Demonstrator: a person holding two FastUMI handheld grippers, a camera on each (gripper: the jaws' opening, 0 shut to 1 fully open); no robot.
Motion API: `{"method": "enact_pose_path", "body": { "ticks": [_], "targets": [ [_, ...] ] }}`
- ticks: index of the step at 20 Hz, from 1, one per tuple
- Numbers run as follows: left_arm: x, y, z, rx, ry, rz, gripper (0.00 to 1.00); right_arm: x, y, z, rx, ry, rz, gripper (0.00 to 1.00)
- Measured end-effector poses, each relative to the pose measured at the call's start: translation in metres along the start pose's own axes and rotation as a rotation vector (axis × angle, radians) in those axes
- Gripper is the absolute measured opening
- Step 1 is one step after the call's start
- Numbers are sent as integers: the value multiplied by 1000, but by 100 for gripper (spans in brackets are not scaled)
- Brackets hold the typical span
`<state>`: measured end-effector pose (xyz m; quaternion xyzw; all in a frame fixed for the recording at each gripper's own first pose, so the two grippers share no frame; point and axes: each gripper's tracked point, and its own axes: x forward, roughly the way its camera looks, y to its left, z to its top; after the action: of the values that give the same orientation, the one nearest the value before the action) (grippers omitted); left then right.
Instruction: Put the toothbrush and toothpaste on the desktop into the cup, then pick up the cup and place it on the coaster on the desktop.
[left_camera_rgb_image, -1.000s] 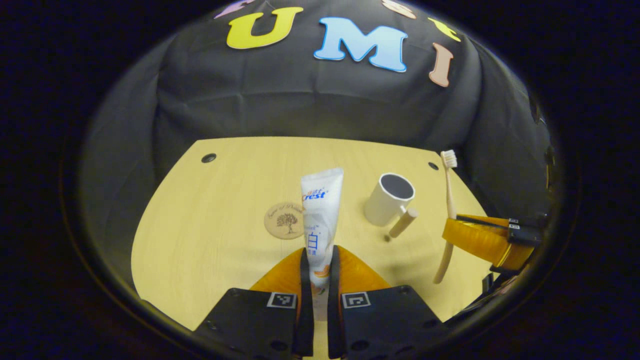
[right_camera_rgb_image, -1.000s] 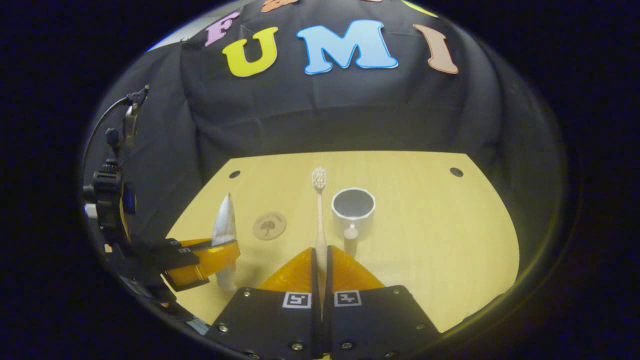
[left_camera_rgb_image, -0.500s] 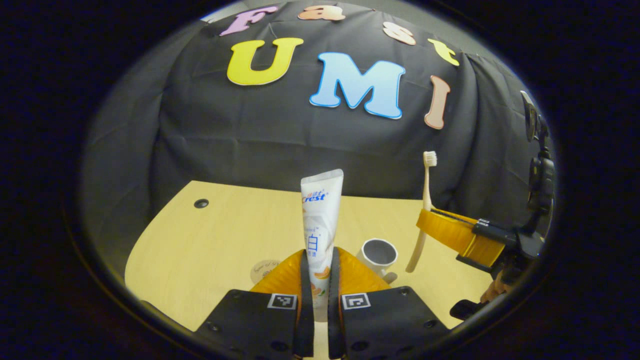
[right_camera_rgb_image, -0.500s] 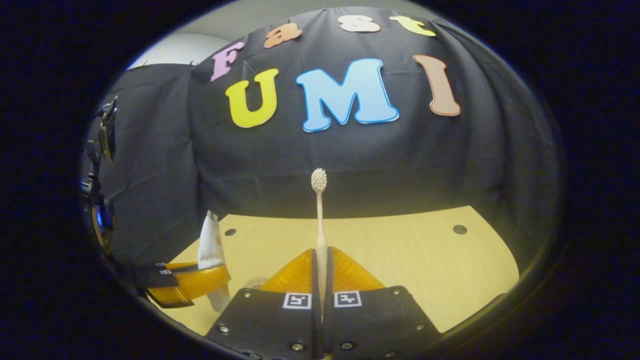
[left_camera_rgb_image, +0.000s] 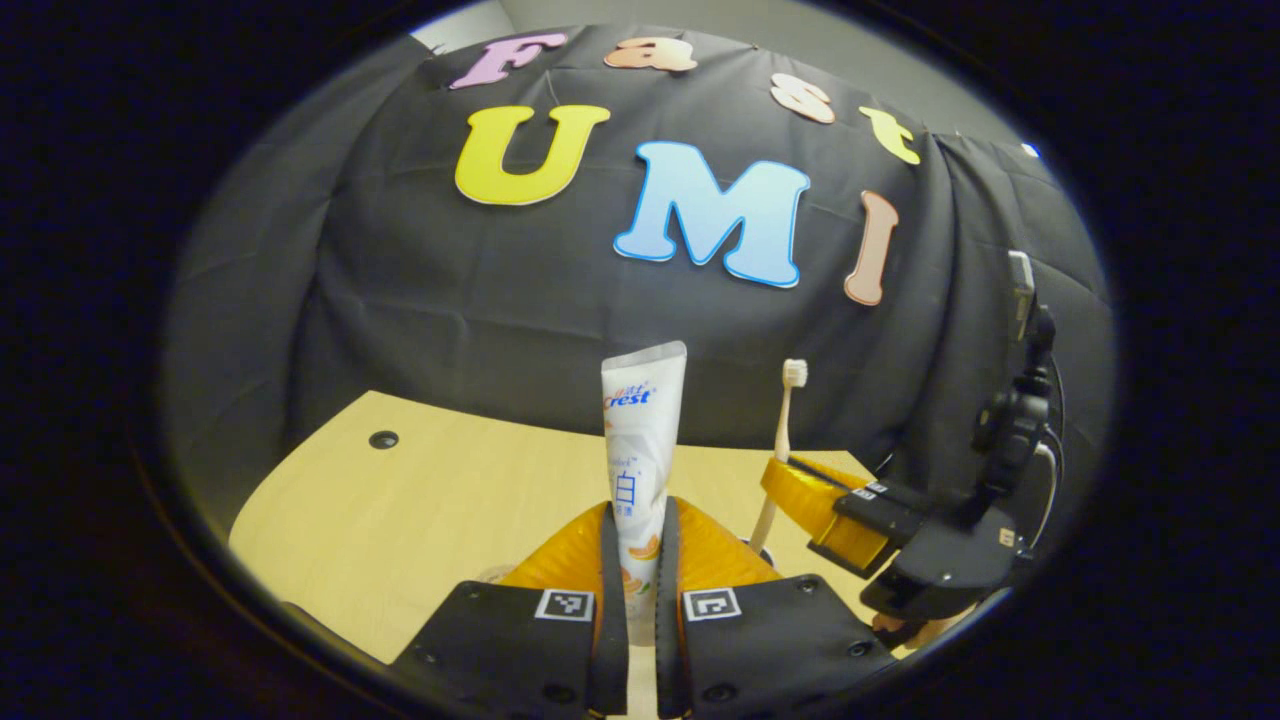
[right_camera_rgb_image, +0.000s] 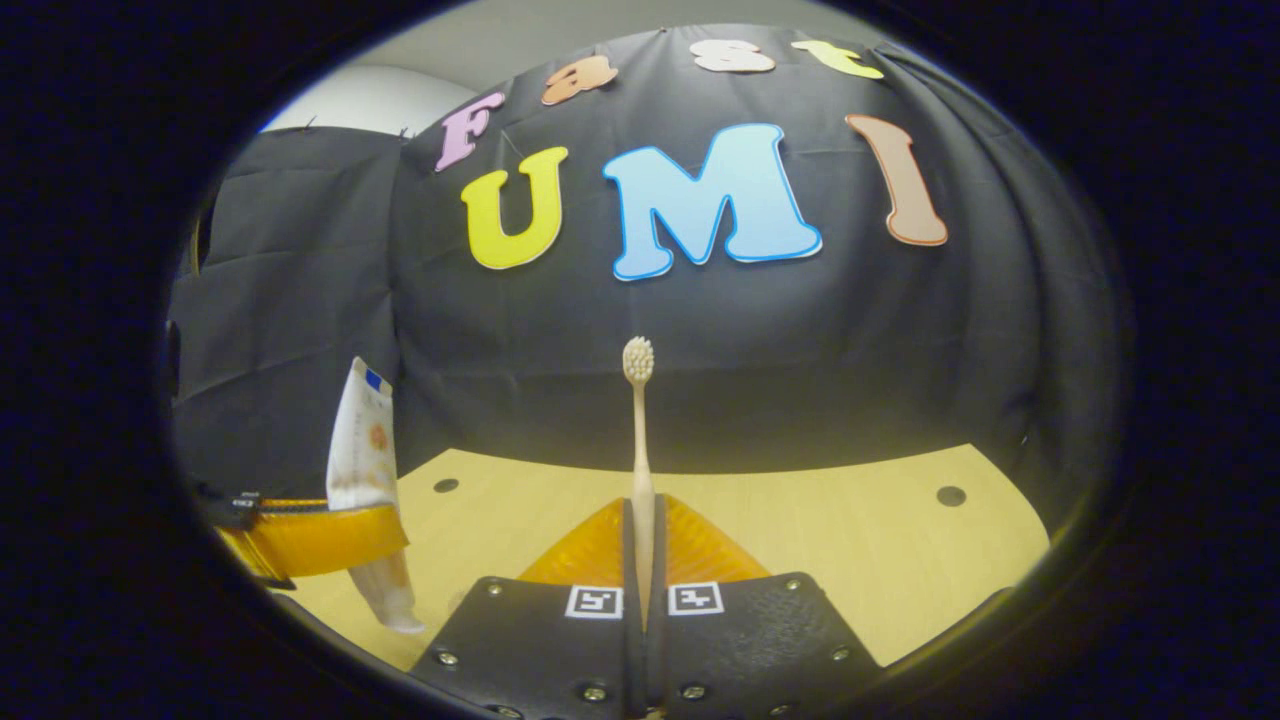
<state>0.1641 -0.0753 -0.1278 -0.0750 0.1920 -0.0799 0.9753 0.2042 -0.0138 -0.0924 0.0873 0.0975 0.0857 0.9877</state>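
Two tongs aloft: left pinches toothpaste, right toothbrush

Toothpaste lower end: hidden between the left gripper fingers, at 6 o'clock.
Toothbrush handle end: hidden between the right gripper fingers.
Coaster: only a sliver shows beside the left finger, at 7 o'clock.
Desktop near edge: cut off by the picture's rim.
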Motion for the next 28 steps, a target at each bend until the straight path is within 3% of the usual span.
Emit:
{"method": "enact_pose_path", "body": {
  "ticks": [5, 6, 7, 16, 17, 22, 25, 28],
  "targets": [
    [8, -1, -11, -14, 20, 5, 18, 16, -11, -41, -8, 98, -23, 2],
    [9, 0, -12, -17, 24, 6, 18, 15, -11, -47, -10, 116, -25, 7],
    [10, 0, -11, -21, 25, 6, 18, 15, -11, -53, -12, 137, -25, 3],
    [11, 5, -15, -28, 31, 2, 18, 5, -8, -74, -67, 196, -35, 8],
    [11, 5, -17, -32, 32, 1, 18, 1, -6, -75, -69, 203, -26, 12],
    [20, 1, -23, -44, 44, -15, 18, -17, -13, -66, -81, 182, -49, 57],
    [27, -7, -23, -46, 34, -40, 18, -33, -23, -51, -64, 152, -79, 75],
    [39, -22, -21, -71, 18, -86, 18, -53, -39, -30, -58, 106, -127, 75]
  ]
}}
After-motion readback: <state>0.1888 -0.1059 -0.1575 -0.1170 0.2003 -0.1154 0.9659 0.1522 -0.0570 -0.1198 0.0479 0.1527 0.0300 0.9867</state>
